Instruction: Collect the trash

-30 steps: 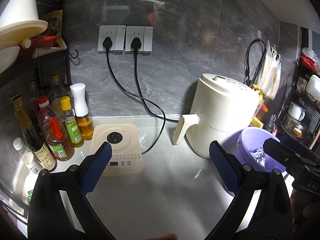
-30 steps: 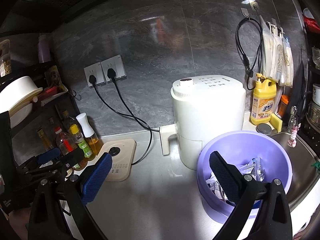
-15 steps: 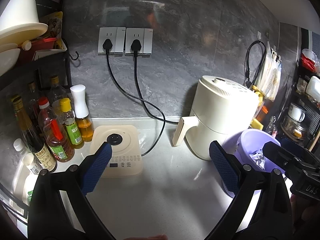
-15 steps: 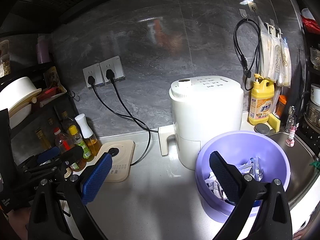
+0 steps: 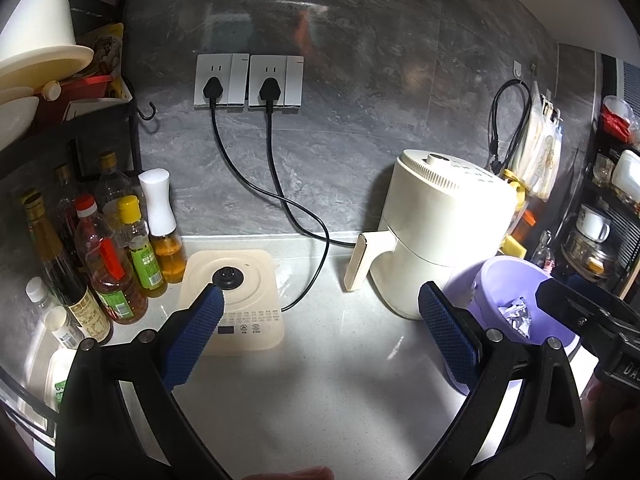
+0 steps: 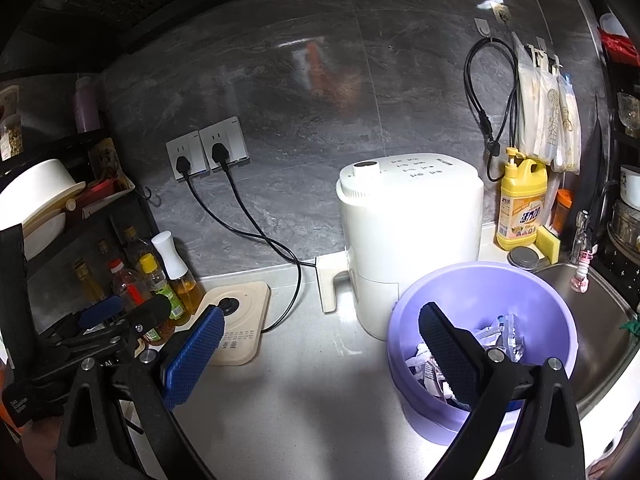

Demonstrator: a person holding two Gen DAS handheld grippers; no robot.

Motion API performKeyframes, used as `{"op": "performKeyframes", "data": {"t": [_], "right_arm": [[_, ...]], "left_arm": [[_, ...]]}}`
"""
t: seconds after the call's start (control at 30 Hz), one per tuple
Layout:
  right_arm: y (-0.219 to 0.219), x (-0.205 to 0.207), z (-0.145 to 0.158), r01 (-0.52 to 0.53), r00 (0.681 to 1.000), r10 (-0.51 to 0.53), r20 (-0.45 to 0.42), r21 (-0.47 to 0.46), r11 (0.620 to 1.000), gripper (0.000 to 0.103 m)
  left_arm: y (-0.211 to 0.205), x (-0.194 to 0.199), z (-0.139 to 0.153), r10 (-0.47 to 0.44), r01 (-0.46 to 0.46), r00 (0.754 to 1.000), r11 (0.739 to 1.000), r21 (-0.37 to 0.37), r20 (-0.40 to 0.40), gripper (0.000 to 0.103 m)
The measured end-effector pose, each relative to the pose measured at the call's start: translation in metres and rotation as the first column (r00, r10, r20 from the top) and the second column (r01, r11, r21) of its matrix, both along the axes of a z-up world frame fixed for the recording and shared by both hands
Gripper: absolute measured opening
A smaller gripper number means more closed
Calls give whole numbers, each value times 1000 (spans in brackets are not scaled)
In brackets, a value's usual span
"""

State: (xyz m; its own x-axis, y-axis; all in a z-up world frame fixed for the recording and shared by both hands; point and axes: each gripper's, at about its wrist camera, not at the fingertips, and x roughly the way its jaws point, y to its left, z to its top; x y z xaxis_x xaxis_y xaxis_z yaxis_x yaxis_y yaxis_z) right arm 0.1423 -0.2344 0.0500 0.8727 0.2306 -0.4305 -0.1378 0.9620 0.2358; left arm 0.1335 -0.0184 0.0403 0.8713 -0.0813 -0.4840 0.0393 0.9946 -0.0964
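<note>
Two grippers hang over a pale counter (image 5: 320, 380), both with blue pads spread wide and nothing between them. At the far left, a cluster of bottles (image 5: 120, 264) stands against the grey stone wall under a dark shelf (image 6: 92, 220) that carries white bowls. Just to their right lies a flat cream cooktop (image 5: 234, 300) with a black knob in its middle. The left gripper (image 5: 320, 320) hovers above the bare counter, its left pad overlapping the near edge of that cooktop in the left wrist view. Two black cords (image 5: 276, 200) drop from wall sockets (image 5: 248, 82) and curl down toward the counter. Further right sits a cream air fryer (image 6: 412, 240), its handle pointing left. Just beside it, close to the counter's front edge, is a purple bowl (image 6: 532, 280) holding crumpled wrappers and paper scraps (image 6: 504, 332) (the trash, as far as can be seen, is all inside it). The right gripper (image 6: 320, 344) is open above the counter, its right finger in front of the bowl's near rim. Behind the bowl stand a yellow soap bottle (image 6: 520, 200) and a sponge (image 6: 548, 244), and a steel sink (image 6: 600, 320) lies at the far right.
</note>
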Motion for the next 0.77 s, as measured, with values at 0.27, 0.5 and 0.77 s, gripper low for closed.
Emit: {"op": "performKeyframes", "data": {"t": [0.27,0.5,0.77], "right_arm": [[-3,-1,-2,14,1000,-14,-11,-11,1000,96],[-4,-4,-3,15,1000,-16,-16,-12,1000,96],[-3,-9,-3,19,1000,-19,-7,-13,1000,96]], "left_arm": [[-2,-4,1,16,-16,1000,1000,10,14,97],[-8,-8,1,-2,2,1000,1000,20,14,97],[-4,-14,4,0,0,1000,1000,-1,23,97]]}}
